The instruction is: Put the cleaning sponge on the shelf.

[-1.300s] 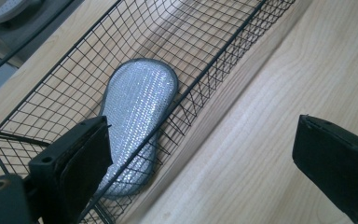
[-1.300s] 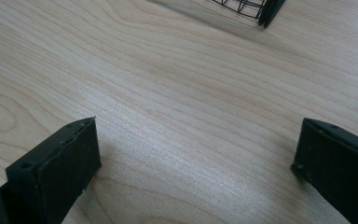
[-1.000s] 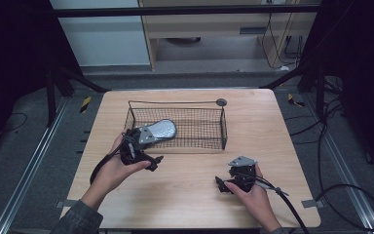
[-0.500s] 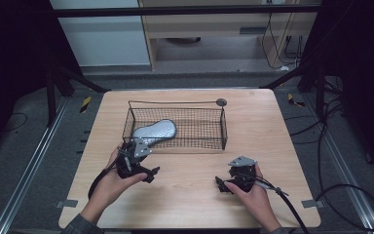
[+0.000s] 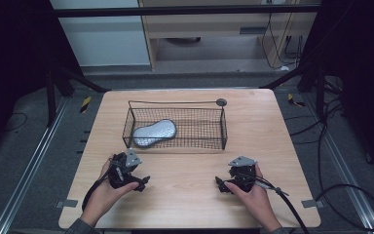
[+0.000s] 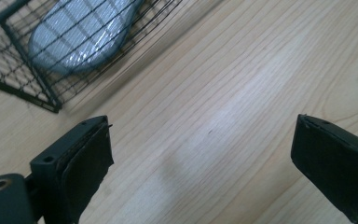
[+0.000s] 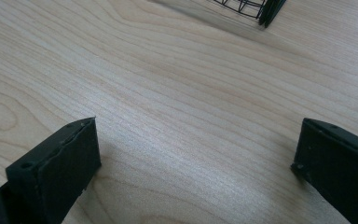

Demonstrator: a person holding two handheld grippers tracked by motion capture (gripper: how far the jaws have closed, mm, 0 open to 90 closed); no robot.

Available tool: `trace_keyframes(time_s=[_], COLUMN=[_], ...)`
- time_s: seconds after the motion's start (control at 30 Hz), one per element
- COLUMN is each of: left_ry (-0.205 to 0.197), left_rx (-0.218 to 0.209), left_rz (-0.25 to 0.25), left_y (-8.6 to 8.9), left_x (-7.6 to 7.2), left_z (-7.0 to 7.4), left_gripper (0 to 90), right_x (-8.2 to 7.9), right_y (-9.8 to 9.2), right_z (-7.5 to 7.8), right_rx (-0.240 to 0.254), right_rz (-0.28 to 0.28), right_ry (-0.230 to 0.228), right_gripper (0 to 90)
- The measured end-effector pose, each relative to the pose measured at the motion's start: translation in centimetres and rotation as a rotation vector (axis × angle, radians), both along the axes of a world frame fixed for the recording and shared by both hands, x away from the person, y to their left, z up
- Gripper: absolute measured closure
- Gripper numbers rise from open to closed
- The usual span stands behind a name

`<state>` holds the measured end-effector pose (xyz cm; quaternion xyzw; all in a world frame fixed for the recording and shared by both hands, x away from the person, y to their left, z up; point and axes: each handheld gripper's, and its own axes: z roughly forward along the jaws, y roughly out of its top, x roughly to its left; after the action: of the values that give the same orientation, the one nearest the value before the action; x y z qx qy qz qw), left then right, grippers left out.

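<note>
Left gripper [image 5: 139, 184]: on the table [image 5: 272, 126] near its front edge, jaws apart over bare wood.
Right gripper [image 5: 220, 184]: well to the right of the left gripper, also near the front edge, jaws apart.
Wire basket [image 5: 175, 127]: on the table beyond both grippers, nearer the left one, just ahead of it.
Insole-shaped pad [image 5: 154, 132]: lying in the basket's left end, straight ahead of the left gripper and ahead-left of the right one.
Between the grippers: bare tabletop.
</note>
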<state>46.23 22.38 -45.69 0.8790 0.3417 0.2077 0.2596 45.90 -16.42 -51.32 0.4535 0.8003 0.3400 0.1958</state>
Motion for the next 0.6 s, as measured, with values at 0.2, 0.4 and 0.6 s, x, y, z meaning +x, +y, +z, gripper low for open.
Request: trace_keyframes(time_s=[0.2, 0.4, 0.6], left_ry=[0.019, 0.007, 0.006], left_rx=[0.007, -0.025, -0.062], left_rz=[0.057, 0.128, 0.187], left_y=[1.6, 3.4, 4.8], left_x=[0.5, 1.1, 2.1], left_z=[-1.4, -2.0, -2.7], left_gripper=[4.6, 4.5, 4.3], right_x=[0.0, 0.0, 0.0], right_y=[0.0, 0.0, 0.0], right_z=[0.0, 0.0, 0.0], right_rx=[0.0, 0.001, 0.001], right_rz=[0.0, -0.001, -0.001], right_ry=[0.0, 0.001, 0.001], right_gripper=[0.4, 0.4, 0.4])
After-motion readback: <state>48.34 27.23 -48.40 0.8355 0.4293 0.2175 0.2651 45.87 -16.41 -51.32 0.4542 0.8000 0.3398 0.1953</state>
